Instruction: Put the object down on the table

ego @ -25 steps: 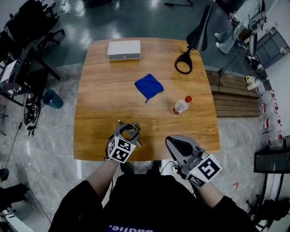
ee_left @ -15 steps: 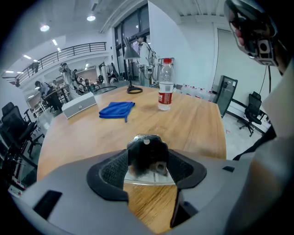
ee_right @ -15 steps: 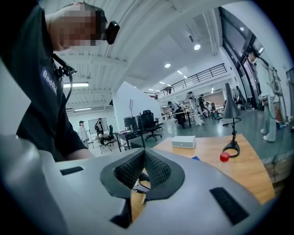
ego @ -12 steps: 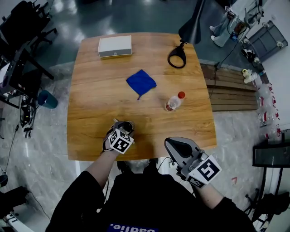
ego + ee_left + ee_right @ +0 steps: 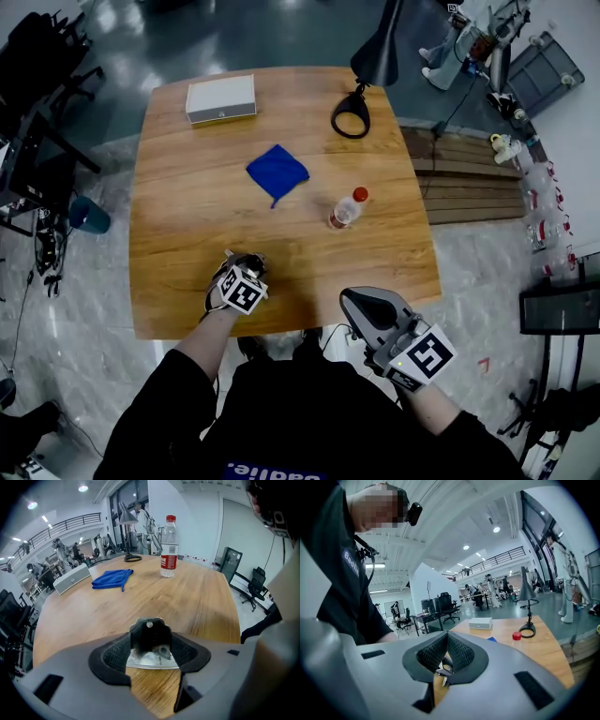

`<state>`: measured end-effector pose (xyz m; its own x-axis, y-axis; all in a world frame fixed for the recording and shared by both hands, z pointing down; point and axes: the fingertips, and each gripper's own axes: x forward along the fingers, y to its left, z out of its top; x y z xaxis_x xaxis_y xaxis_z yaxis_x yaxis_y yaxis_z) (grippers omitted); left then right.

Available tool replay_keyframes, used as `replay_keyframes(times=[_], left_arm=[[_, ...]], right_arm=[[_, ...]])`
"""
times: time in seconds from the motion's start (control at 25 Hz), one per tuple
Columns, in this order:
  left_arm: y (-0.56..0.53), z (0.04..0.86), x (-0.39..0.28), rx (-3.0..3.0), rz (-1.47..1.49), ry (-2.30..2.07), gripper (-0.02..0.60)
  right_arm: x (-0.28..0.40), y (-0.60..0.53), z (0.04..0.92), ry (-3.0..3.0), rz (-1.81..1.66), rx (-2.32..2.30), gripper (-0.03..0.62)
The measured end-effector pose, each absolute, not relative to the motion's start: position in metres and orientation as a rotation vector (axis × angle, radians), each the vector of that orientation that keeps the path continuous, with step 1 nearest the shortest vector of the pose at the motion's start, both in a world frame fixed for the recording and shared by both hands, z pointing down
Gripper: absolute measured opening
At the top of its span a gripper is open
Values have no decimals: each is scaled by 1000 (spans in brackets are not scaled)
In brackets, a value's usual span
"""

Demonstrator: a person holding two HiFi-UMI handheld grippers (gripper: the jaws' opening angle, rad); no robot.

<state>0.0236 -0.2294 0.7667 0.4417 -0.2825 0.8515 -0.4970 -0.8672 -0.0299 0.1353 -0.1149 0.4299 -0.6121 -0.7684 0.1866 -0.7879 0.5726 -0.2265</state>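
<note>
Small black object (image 5: 150, 637) with a shiny metal part sits pinched between the jaws of the left gripper (image 5: 149, 654), which are closed tight against its two sides. It is low over the wooden table (image 5: 187, 216), close to the near edge and left of its middle; whether it touches the wood cannot be told. In the head view the left gripper (image 5: 246, 270) points away from the person, with its marker cube toward the near edge. Beyond it, around the middle of the table, lies a crumpled blue cloth (image 5: 277, 172), and to the right of that a clear water bottle (image 5: 345, 210) with a red cap stands upright. A white box (image 5: 221, 98) rests at the far left corner and a black lamp base (image 5: 351, 120) near the far right corner. The right gripper (image 5: 354, 302) is at the table's near edge, its jaws pressed together with nothing between them.
</note>
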Motion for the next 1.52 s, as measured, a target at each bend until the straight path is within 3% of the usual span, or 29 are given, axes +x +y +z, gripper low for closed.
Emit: replay_keyframes(times=[0.72, 1.52], left_arm=[[-232, 757, 24, 2509, 1301, -713, 273], [-152, 546, -18, 2638, 669, -1176, 273]], right_arm=[[144, -118, 429, -2756, 443, 1326, 5], [96, -120, 445, -2892, 428, 931, 5]])
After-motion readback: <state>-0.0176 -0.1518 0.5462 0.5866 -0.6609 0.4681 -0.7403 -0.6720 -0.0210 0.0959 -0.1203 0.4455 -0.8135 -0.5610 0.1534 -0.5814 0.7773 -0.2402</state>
